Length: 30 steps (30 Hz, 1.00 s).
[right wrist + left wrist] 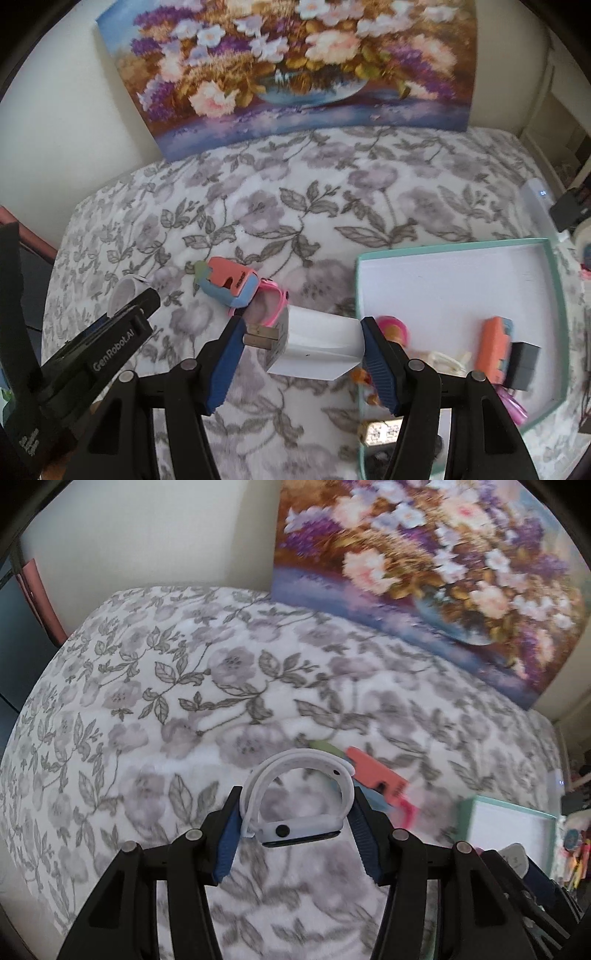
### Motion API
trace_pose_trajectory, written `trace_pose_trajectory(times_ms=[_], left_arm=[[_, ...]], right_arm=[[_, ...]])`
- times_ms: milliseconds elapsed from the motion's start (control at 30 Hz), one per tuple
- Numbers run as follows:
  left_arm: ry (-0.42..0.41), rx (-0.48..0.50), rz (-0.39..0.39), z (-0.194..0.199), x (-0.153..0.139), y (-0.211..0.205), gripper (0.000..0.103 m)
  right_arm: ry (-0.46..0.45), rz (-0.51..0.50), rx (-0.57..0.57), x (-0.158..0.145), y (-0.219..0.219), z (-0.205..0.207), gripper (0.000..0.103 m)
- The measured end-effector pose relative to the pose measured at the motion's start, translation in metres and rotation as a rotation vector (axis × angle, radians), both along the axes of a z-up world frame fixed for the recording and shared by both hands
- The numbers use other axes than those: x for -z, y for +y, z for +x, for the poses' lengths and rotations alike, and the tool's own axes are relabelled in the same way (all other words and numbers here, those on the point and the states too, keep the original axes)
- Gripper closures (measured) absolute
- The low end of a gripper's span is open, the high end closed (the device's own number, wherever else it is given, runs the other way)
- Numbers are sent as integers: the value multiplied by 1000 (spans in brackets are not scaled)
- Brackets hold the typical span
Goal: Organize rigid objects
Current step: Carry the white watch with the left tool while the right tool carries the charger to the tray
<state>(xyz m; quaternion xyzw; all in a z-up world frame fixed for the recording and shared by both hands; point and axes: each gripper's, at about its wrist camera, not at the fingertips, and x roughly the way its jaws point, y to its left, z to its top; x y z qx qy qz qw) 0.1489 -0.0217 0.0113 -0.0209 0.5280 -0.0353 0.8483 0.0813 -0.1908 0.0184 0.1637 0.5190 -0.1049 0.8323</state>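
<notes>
Currently, a white cube-shaped plastic charger [314, 343] is clamped in the right hand-held gripper [303, 345], just left of the teal-rimmed cardboard tray [554, 295], while a white silicone-strapped watch [295, 805] is gripped by the left hand-held gripper [295, 827].

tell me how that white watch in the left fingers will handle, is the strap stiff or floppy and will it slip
The white watch strap holds an open arch with no support, so it is probably springy rather than limp. The left gripper squeezes the looped band itself, so it may flex or twist in the grip. Its smooth surface looks a little slippery, though the ribbed blue fingers should help.
</notes>
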Motion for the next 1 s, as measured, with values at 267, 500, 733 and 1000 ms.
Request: trace_pose_trajectory(times_ms=[267,500,733,1000], left_arm=[[-35,37,-24,-42,-23,-26,46],[-53,111,-43,-79,-30,-61,46],[-31,183,-54,-103,-22,-101,46],[19,313,-26,-128,-1,-154,46]], right_arm=[[-9,14,49,-8,-20,-43,37],[-7,36,109,-5,-54,-79,37],[32,41,227,9,-108,-111,37],[59,56,333,22,-157,-137,37]])
